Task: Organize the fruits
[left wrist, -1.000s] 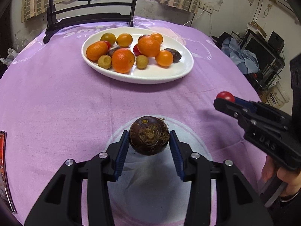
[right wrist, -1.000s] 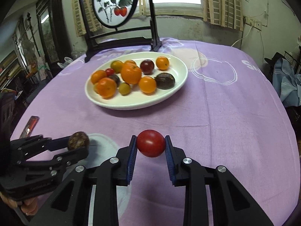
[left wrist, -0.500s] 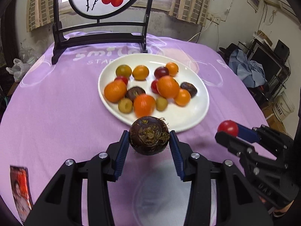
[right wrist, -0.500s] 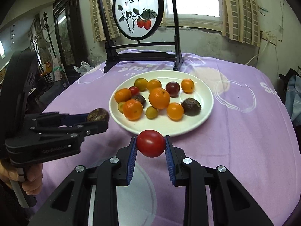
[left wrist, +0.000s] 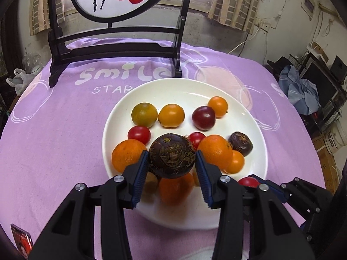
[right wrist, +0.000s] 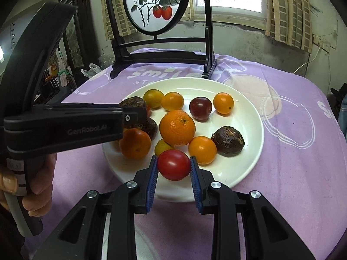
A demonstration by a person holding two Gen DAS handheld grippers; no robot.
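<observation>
Fruit crowds a white plate [left wrist: 258, 130] on a desk [left wrist: 54, 130] draped in purple cloth. Over the plate's near edge, the left gripper [left wrist: 172, 164] has its blue-padded fingers [left wrist: 141, 173] clamped on a dark brown water chestnut [left wrist: 172, 156], round, rough-skinned and trailing wispy root hairs. Beside it, the right gripper [right wrist: 173, 169] has its fingers [right wrist: 153, 175] closed tight on a glossy red cherry tomato [right wrist: 173, 164], also held above the plate's near rim. On the plate lie oranges [right wrist: 177, 127], smaller orange, yellow-green and dark red tomatoes, and another water chestnut [right wrist: 228, 141] near the right edge. A round painted screen [right wrist: 156, 4] on a dark stand occupies the desk's far edge.
</observation>
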